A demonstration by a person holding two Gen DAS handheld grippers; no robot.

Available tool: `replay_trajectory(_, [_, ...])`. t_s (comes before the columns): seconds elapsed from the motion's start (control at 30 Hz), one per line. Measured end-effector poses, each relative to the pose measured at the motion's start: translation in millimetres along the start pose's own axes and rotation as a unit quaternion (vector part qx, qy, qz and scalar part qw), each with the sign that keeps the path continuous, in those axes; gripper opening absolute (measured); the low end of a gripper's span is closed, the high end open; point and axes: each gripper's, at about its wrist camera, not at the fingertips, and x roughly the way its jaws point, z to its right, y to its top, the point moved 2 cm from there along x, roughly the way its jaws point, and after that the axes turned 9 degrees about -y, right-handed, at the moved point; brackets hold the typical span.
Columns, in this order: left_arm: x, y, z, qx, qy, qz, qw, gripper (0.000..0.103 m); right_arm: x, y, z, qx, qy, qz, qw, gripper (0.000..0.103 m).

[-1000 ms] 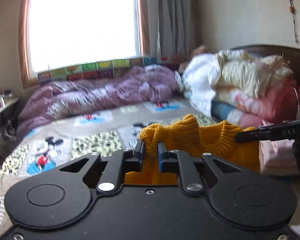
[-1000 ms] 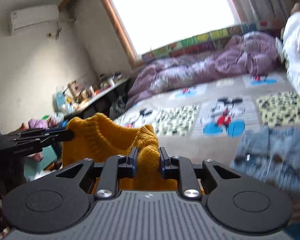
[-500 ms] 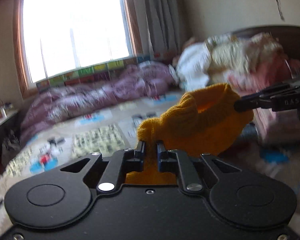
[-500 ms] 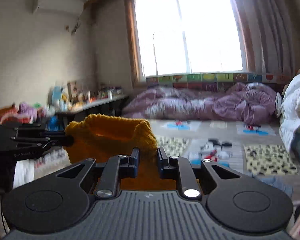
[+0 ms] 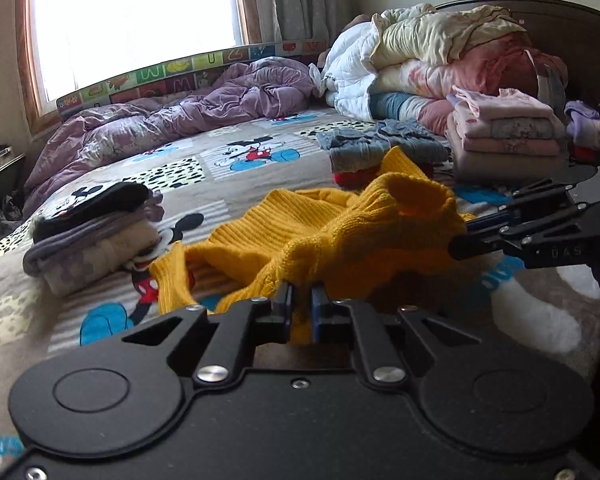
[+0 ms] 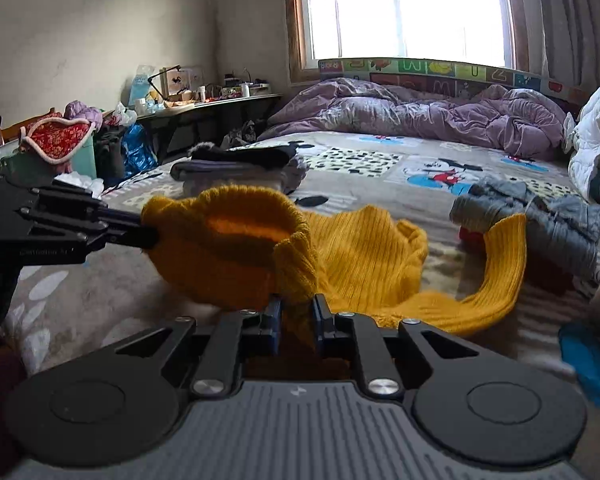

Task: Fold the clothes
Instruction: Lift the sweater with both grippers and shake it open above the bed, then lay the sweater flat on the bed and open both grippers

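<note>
Mustard-yellow knit sweater [image 5: 340,224]: collar end lifted, body and sleeve spread on cartoon-print bed [image 5: 228,160]. Left gripper [image 5: 300,312]: fingers clamped tight on knit near collar. Right gripper [image 6: 296,320]: fingers pinched on the collar's other side, a fold of knit between them. Grey denim garment [image 6: 540,212]: crumpled just beyond sleeve. Folded dark-and-grey stack [image 5: 96,236]: beside sweater. Folded pink stack [image 5: 508,136]: near headboard. Purple quilt [image 5: 180,116]: bunched under window.
</note>
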Motion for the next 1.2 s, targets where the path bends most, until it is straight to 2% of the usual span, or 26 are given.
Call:
replay_trajectory(0.3, [-19, -63, 29, 0.038, 0.022, -0.045, 0.998, 0.002, -26, -50, -41, -0.062, 0.001, -0.014, 0.998, 0.017])
replay_trajectory(0.47, [-22, -93, 37, 0.03, 0.001, -0.085, 0.9959, 0.0, -40, -81, -59, -0.117, -0.006, -0.042, 0.992, 0.017])
replay_trajectory(0.53, [-25, -104, 35, 0.001, -0.011, -0.105, 0.9945, 0.003, -49, -92, -66, -0.133, 0.005, -0.055, 0.99, 0.018])
replay_trajectory(0.57, [-27, -109, 35, -0.014, -0.017, -0.114, 0.9932, 0.013, -54, -98, -71, -0.145, 0.008, -0.064, 0.987, 0.026])
replay_trajectory(0.6, [-30, -113, 30, -0.043, -0.022, -0.117, 0.992, 0.033, -60, -102, -73, -0.147, 0.012, -0.07, 0.987, 0.033])
replay_trajectory(0.63, [-34, -114, 24, -0.077, -0.028, -0.113, 0.9902, 0.043, -66, -103, -71, -0.132, 0.017, -0.07, 0.989, 0.041])
replay_trajectory(0.67, [-39, -115, 17, -0.118, -0.036, -0.1, 0.9873, 0.05, -72, -105, -69, -0.117, 0.022, -0.07, 0.99, 0.043])
replay_trajectory(0.7, [-43, -117, 9, -0.167, -0.049, -0.087, 0.9808, 0.05, -76, -105, -64, -0.091, 0.027, -0.071, 0.993, 0.043])
replay_trajectory(0.77, [-46, -118, -7, -0.262, -0.072, -0.062, 0.9604, 0.052, -79, -103, -42, 0.009, 0.033, -0.074, 0.997, 0.045])
replay_trajectory(0.83, [-45, -118, -18, -0.335, -0.087, -0.038, 0.9375, 0.055, -76, -104, -13, 0.132, 0.029, -0.075, 0.988, 0.047])
replay_trajectory(0.87, [-43, -118, -23, -0.367, -0.092, -0.027, 0.9254, 0.055, -73, -106, 2, 0.197, 0.029, -0.074, 0.977, 0.049])
replay_trajectory(0.93, [-38, -119, -33, -0.427, -0.104, -0.004, 0.8981, 0.057, -67, -115, 29, 0.312, 0.027, -0.072, 0.947, 0.053])
replay_trajectory(1.0, [-33, -123, -38, -0.477, -0.105, 0.013, 0.8722, 0.058, -60, -123, 42, 0.374, 0.026, -0.07, 0.924, 0.054])
replay_trajectory(1.1, [-23, -128, -45, -0.531, -0.103, 0.028, 0.8404, 0.058, -49, -132, 54, 0.44, 0.025, -0.067, 0.895, 0.056])
replay_trajectory(1.17, [-17, -130, -48, -0.554, -0.103, 0.035, 0.8254, 0.058, -42, -133, 55, 0.46, 0.022, -0.064, 0.885, 0.057])
replay_trajectory(1.2, [-15, -130, -47, -0.556, -0.1, 0.038, 0.8241, 0.058, -38, -132, 55, 0.466, 0.019, -0.062, 0.882, 0.057])
